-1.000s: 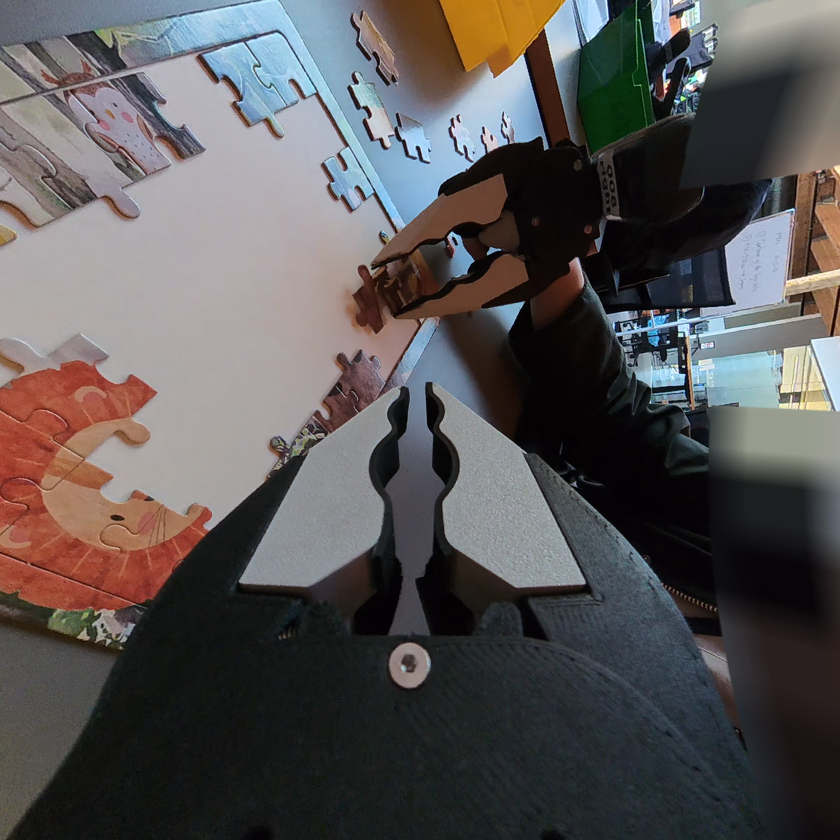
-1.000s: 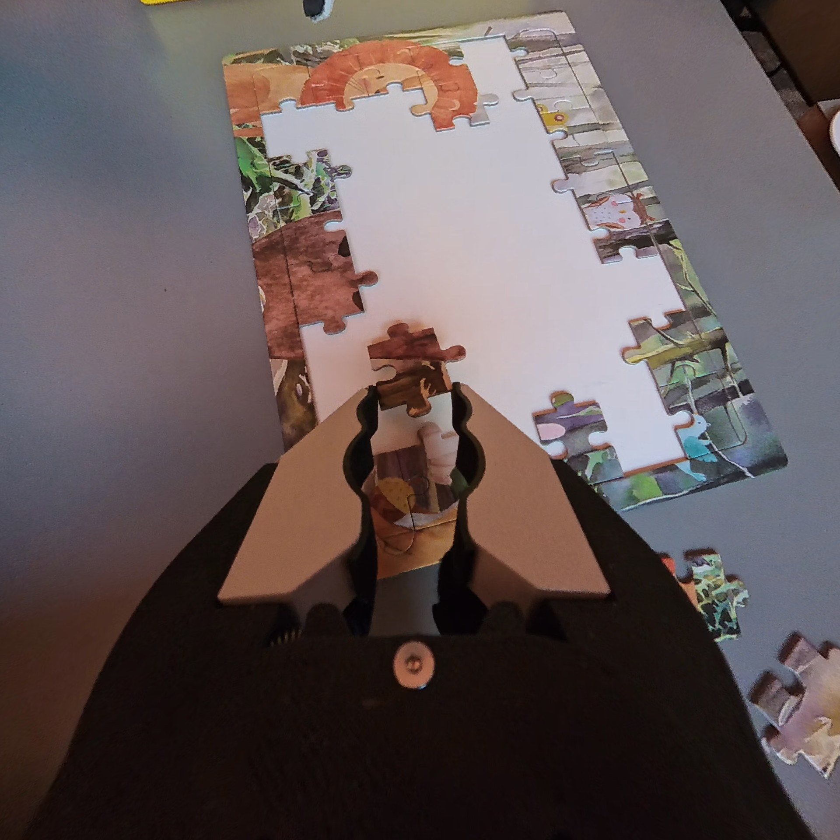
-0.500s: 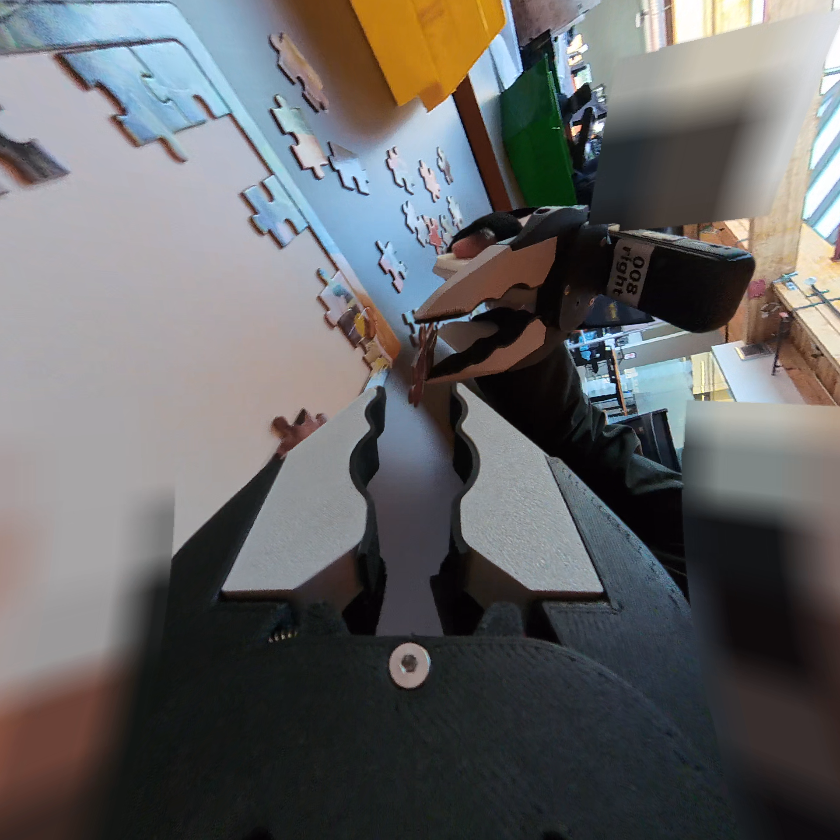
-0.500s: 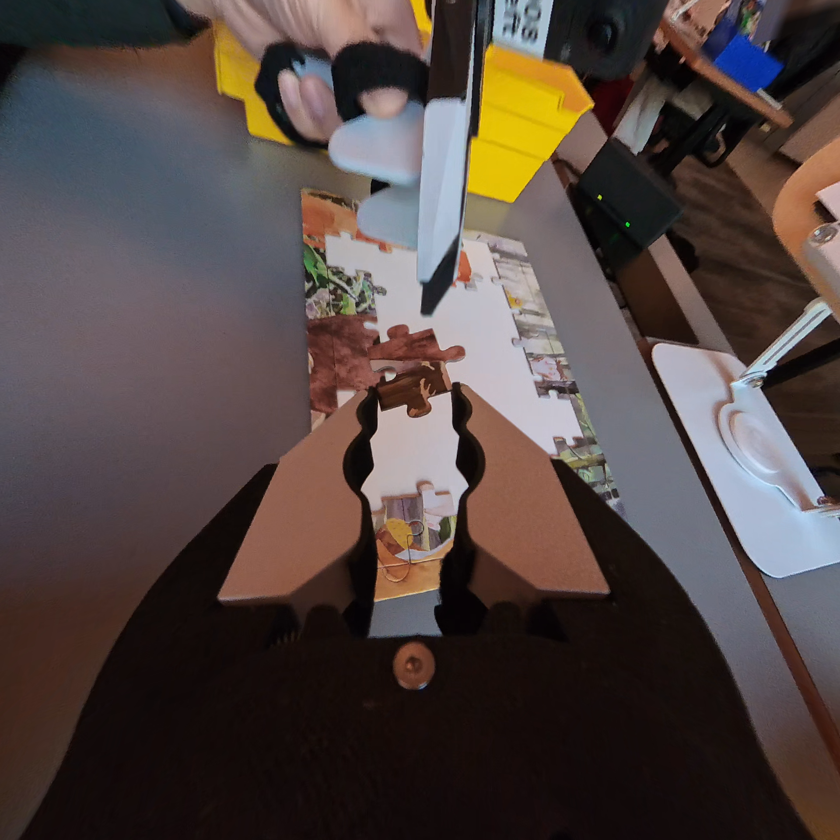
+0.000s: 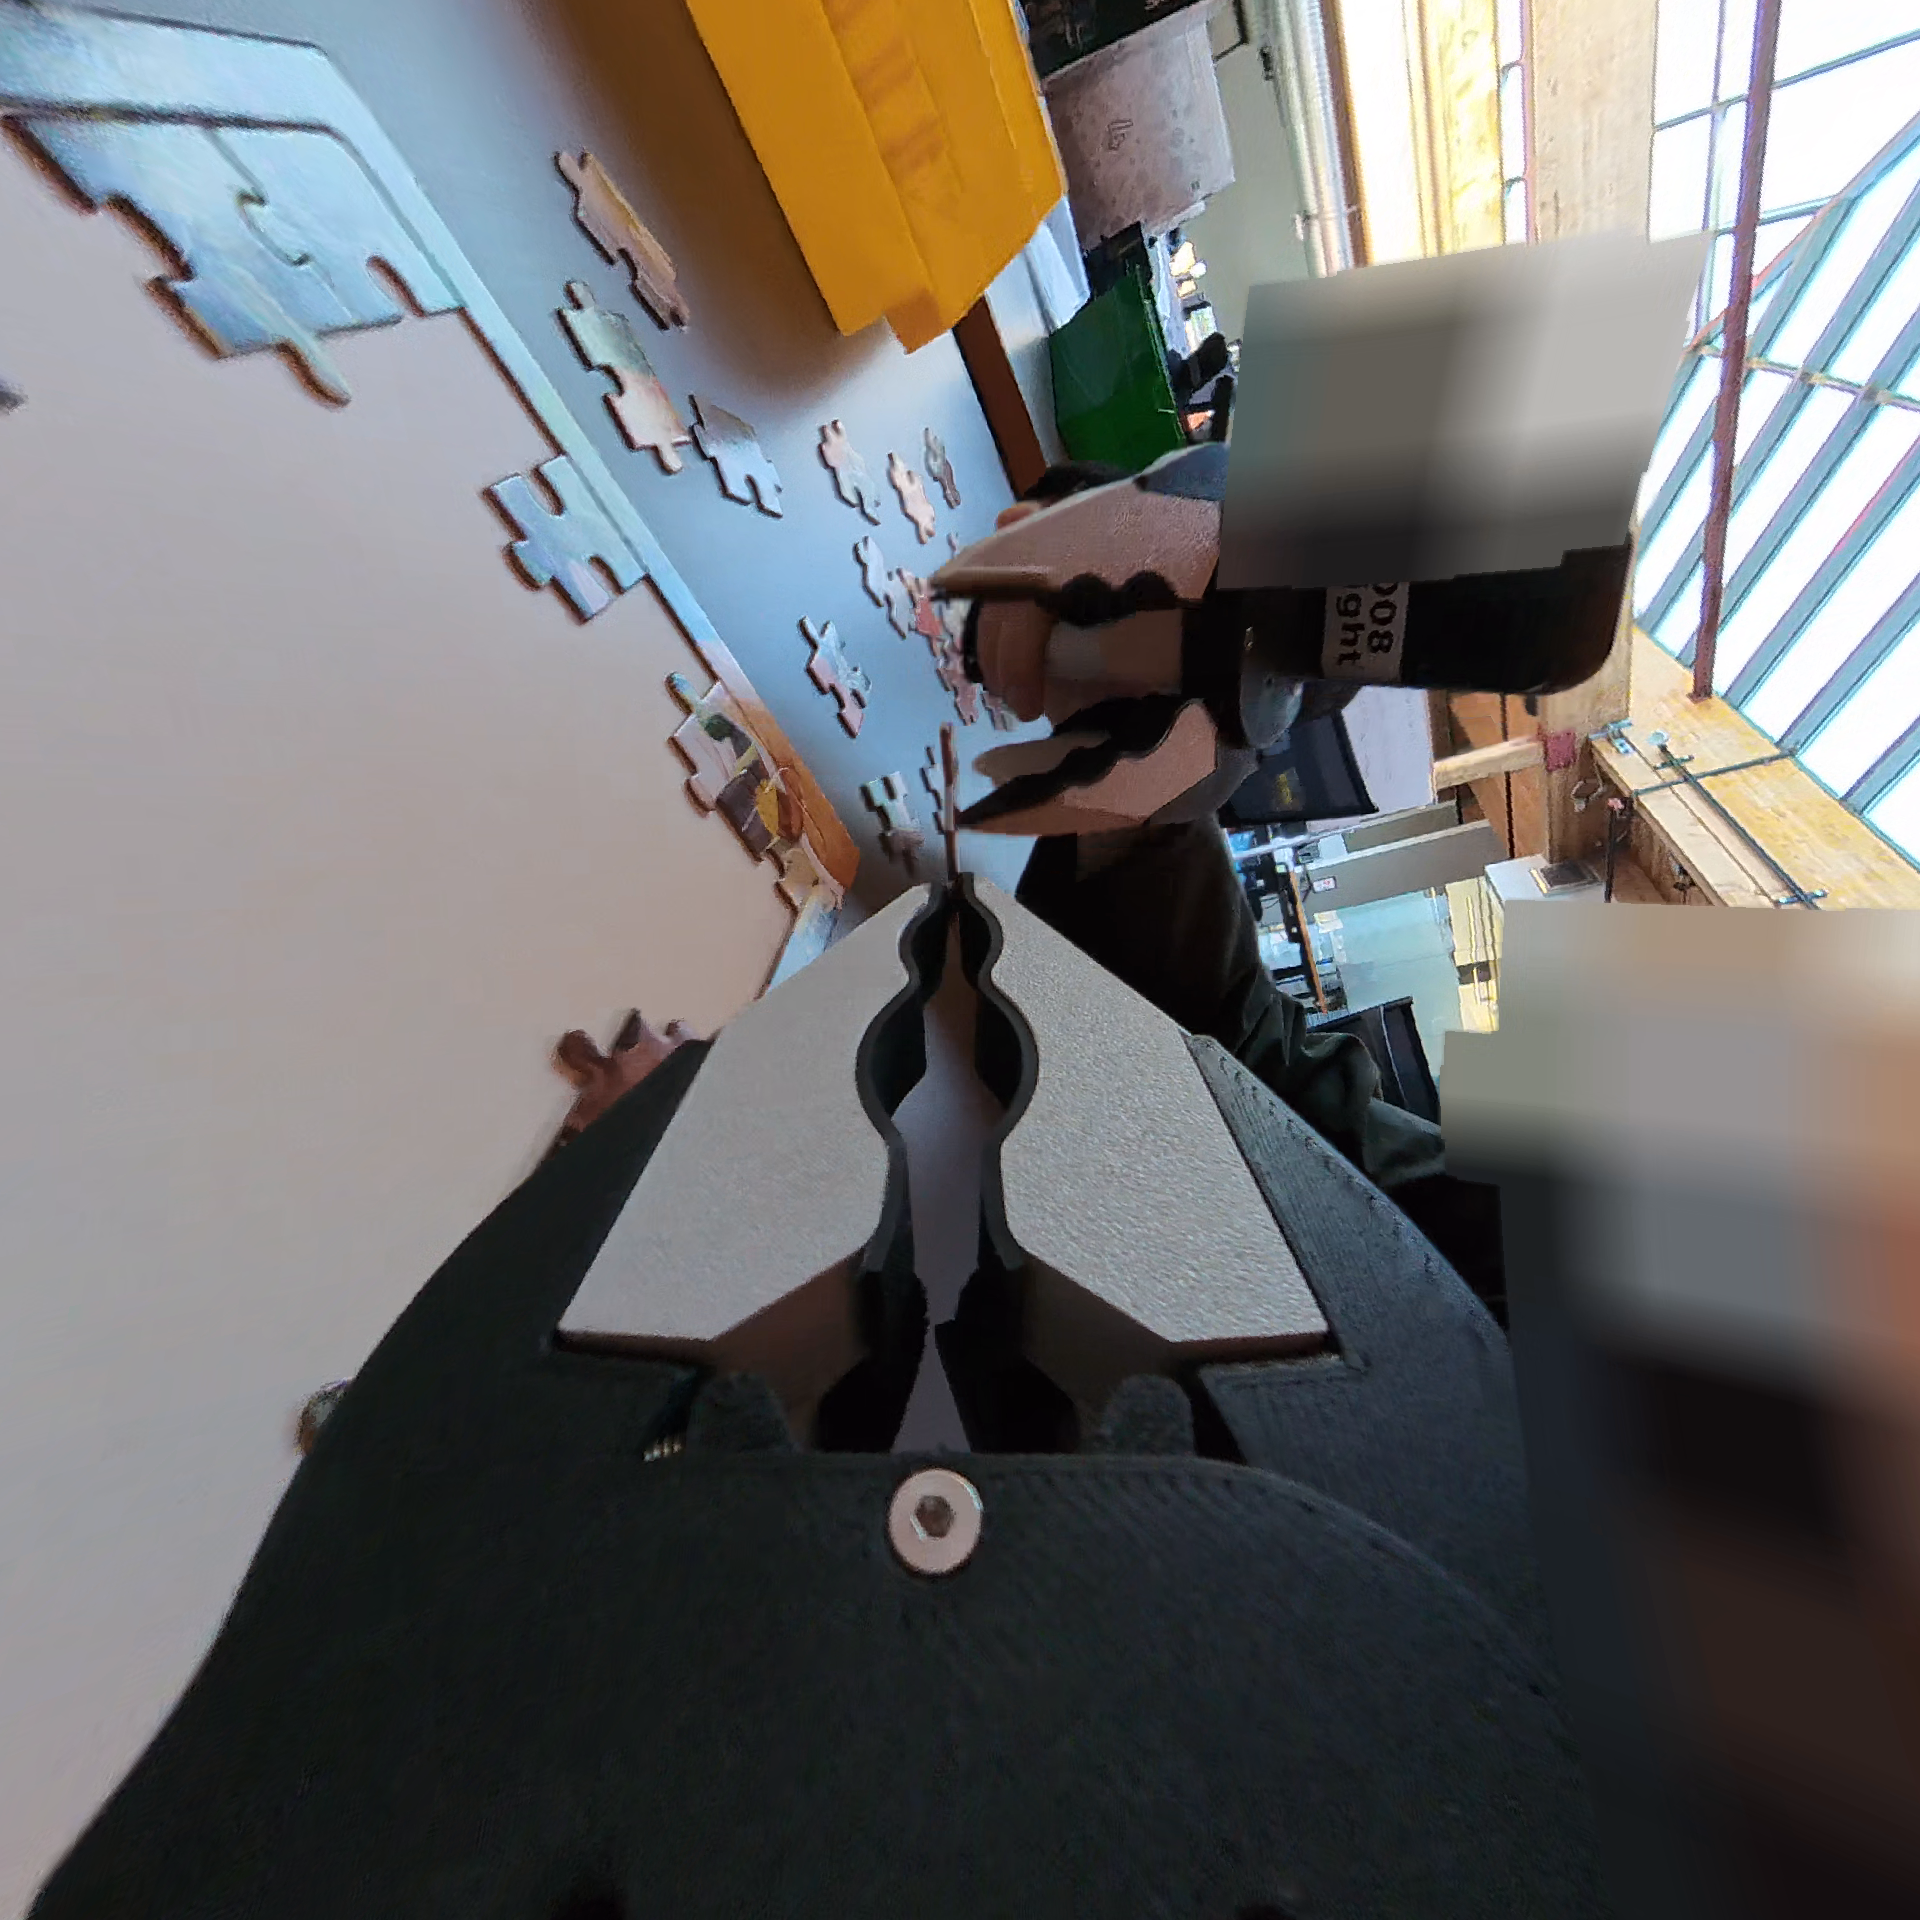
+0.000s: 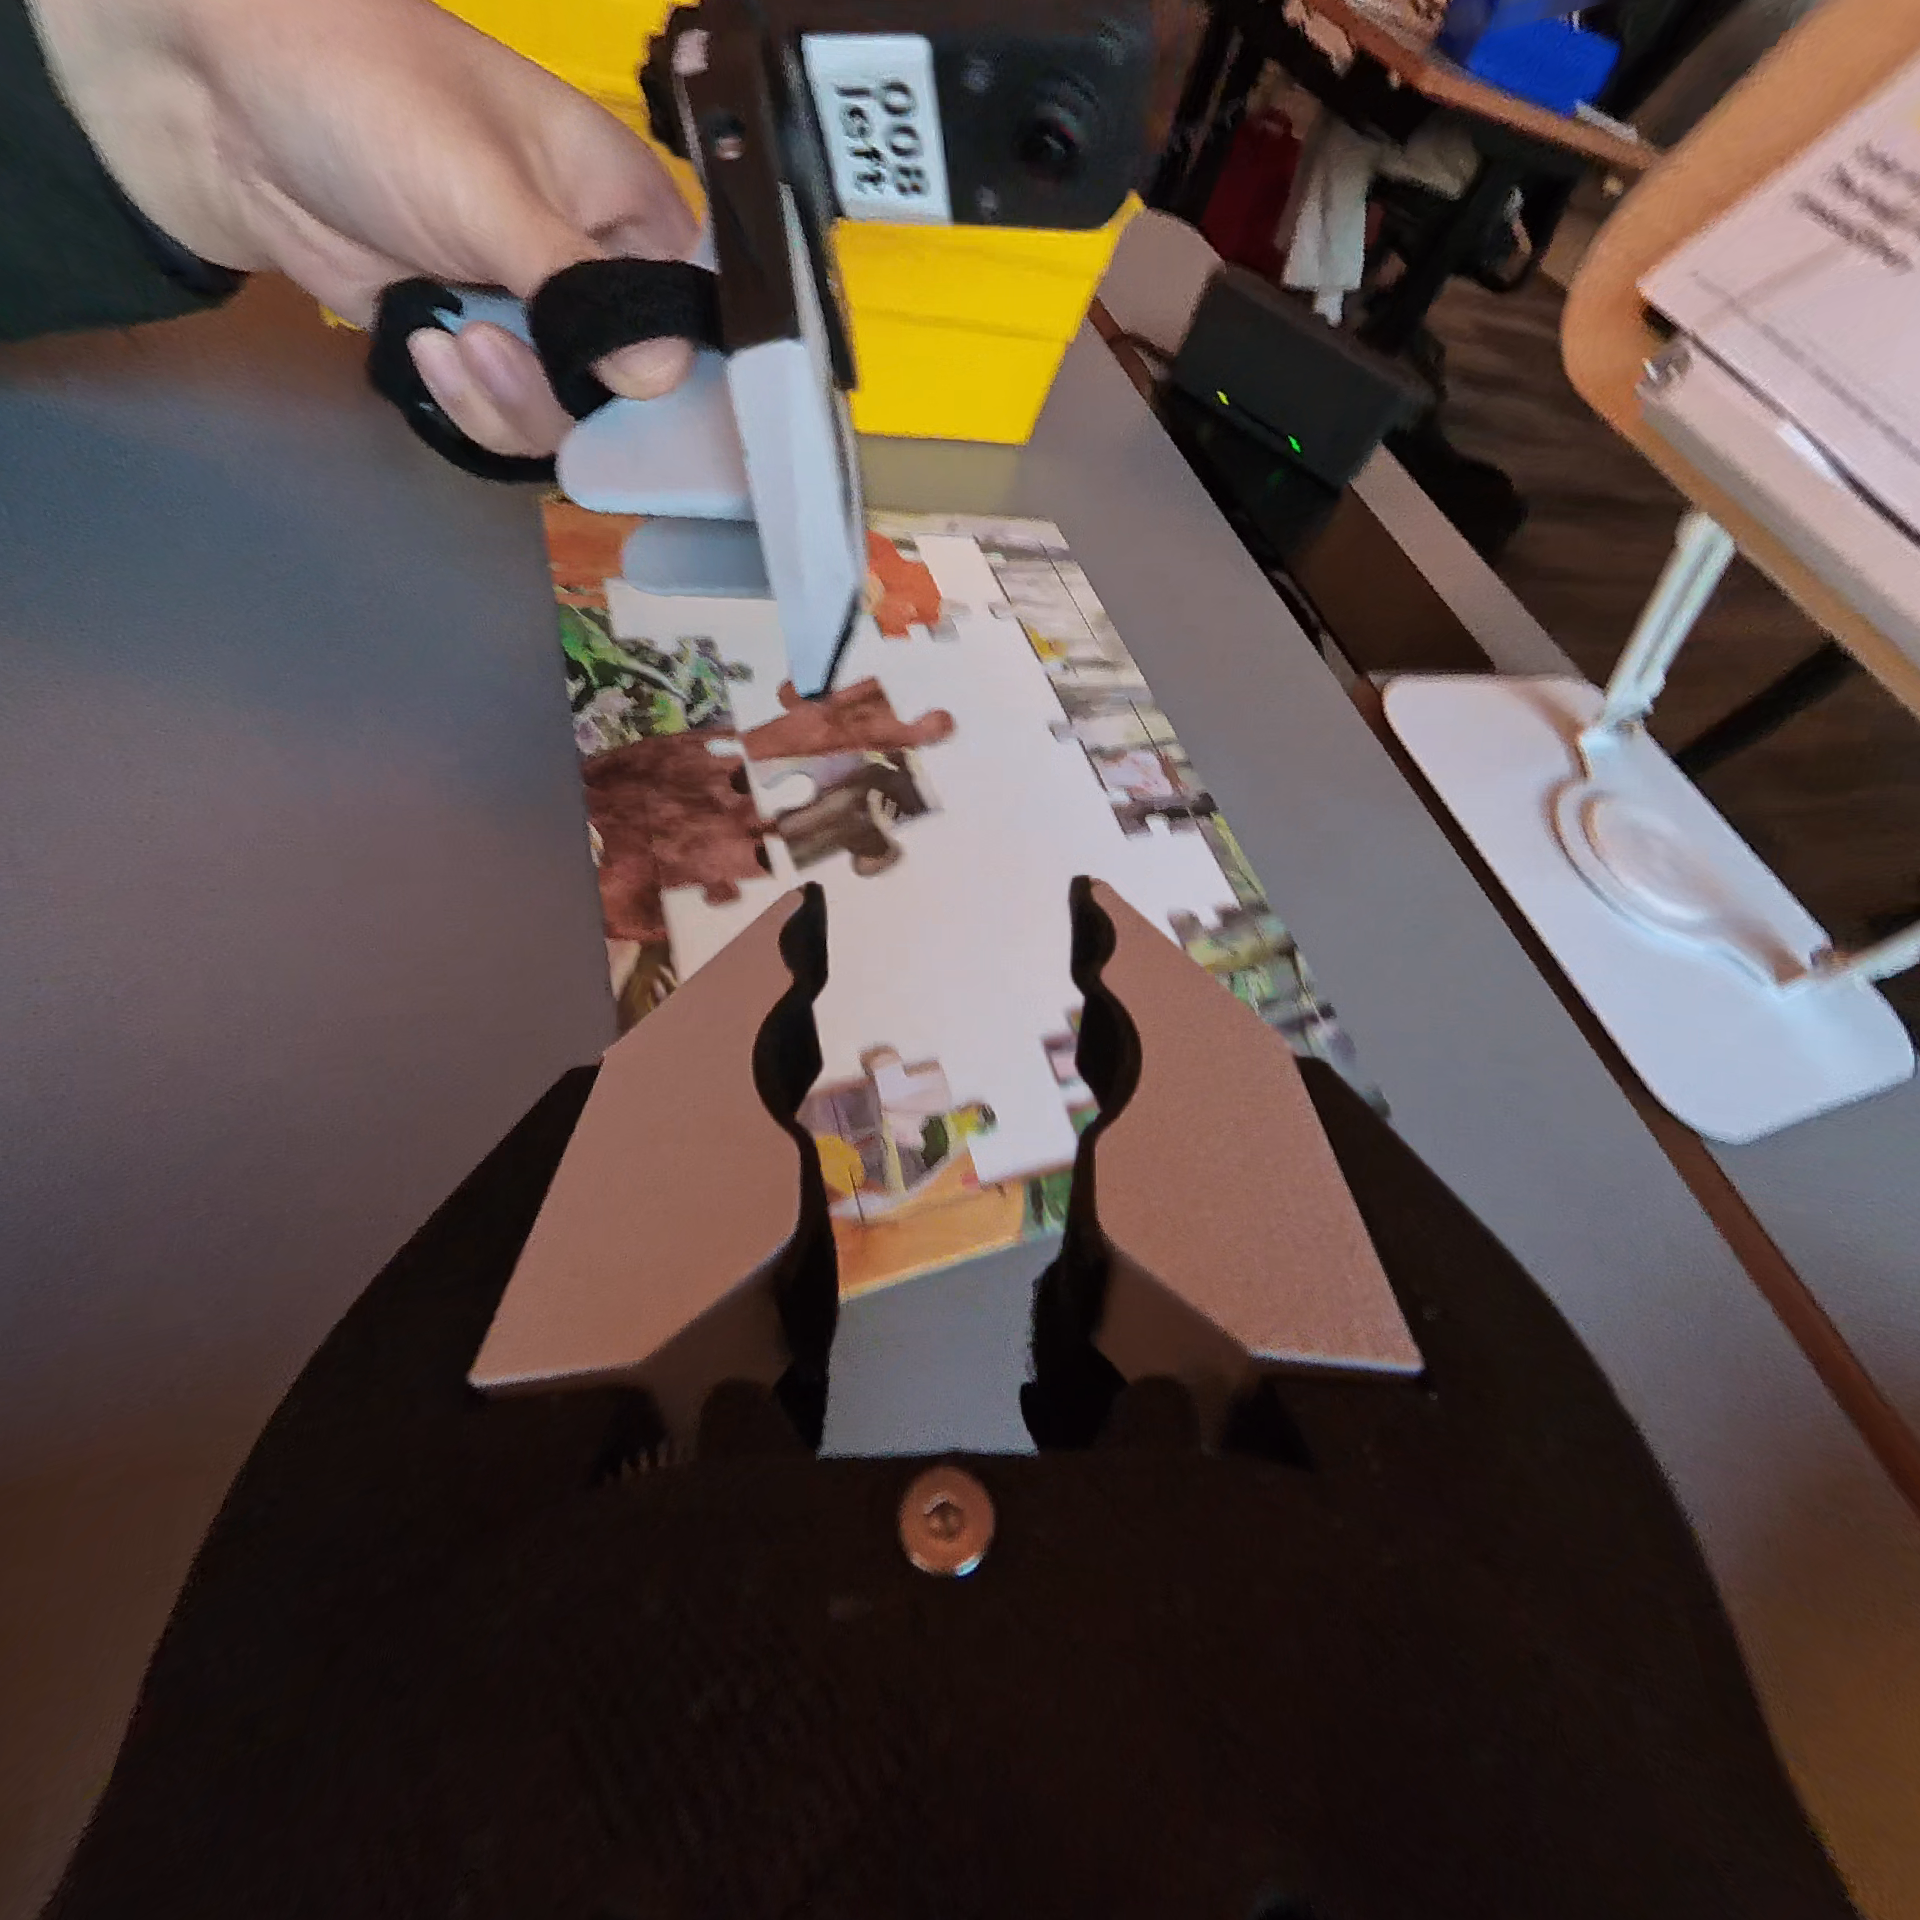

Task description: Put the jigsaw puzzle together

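Observation:
The puzzle board (image 6: pixel 997 831) lies on the grey table, its edges partly filled and its white middle bare; it also shows in the left wrist view (image 5: pixel 312 727). My left gripper (image 5: pixel 951 894) is shut on a brown puzzle piece (image 5: pixel 948 790), seen edge-on there. In the right wrist view the left gripper (image 6: pixel 821 675), held by a hand, pinches the top of that brown piece (image 6: pixel 847 727) above the board's left side. My right gripper (image 6: pixel 951 904) is open and empty, just short of the piece. It shows open in the left wrist view (image 5: pixel 951 707) too.
Several loose pieces (image 5: pixel 623 374) lie on the table beside the board. A yellow bin (image 6: pixel 956 312) stands at the far end of the table. A black box (image 6: pixel 1278 416) and a white lamp base (image 6: pixel 1662 914) are to the right, beyond the table edge. The tips of one gripper are about 5 cm away from the tips of the other.
My right gripper lifted the brown piece off the board, then opened and let it go. My left gripper came over and closed on it.

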The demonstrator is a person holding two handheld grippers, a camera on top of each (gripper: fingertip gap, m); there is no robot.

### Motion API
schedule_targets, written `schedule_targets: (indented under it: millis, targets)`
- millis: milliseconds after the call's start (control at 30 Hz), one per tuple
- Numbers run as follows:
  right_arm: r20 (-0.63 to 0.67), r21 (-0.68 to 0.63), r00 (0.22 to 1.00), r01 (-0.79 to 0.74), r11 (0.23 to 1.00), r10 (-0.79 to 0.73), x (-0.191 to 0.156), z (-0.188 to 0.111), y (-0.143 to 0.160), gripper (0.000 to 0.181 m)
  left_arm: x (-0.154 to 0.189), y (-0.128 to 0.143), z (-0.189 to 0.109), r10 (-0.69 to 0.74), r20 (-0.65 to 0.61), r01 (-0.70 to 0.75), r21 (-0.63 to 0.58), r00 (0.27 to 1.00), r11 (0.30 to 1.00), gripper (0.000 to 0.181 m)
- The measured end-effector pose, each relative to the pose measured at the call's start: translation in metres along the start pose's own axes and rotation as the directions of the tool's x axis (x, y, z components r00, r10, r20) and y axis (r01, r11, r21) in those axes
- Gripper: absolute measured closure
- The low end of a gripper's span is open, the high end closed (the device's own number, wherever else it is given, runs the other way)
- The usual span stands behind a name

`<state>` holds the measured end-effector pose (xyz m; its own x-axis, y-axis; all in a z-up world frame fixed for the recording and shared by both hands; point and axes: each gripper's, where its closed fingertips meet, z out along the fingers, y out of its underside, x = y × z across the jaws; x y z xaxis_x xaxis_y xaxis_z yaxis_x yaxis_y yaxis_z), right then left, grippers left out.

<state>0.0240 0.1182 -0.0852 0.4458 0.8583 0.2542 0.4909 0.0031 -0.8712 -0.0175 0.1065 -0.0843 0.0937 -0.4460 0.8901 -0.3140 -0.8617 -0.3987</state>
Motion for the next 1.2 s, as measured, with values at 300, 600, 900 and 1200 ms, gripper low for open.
schedule_targets:
  millis: [300, 600, 900, 1200]
  targets:
    - [-0.075, -0.052, 0.988, -0.141, 0.989, 0.137, 0.028, -0.020, 0.035, 0.144, -0.040, 0.014, 0.014, -0.080, 0.141, 0.093, -0.086, 0.987, 0.992, 0.181]
    - [0.075, -0.218, 0.994, 0.090, 0.972, -0.075, -0.026, 0.022, 0.034, 0.140, -0.058, 0.018, 0.008, -0.094, 0.215, 0.116, -0.092, 0.972, 0.989, 0.181]
    - [0.077, -0.212, 0.997, -0.001, 0.977, 0.018, -0.020, 0.024, 0.045, 0.144, -0.063, 0.016, 0.007, -0.159, 0.164, 0.174, -0.082, 0.974, 0.981, 0.181]
    - [0.086, -0.221, 0.996, -0.013, 0.975, 0.033, -0.021, 0.026, 0.050, 0.144, -0.068, 0.018, 0.006, -0.167, 0.172, 0.184, -0.088, 0.971, 0.979, 0.181]
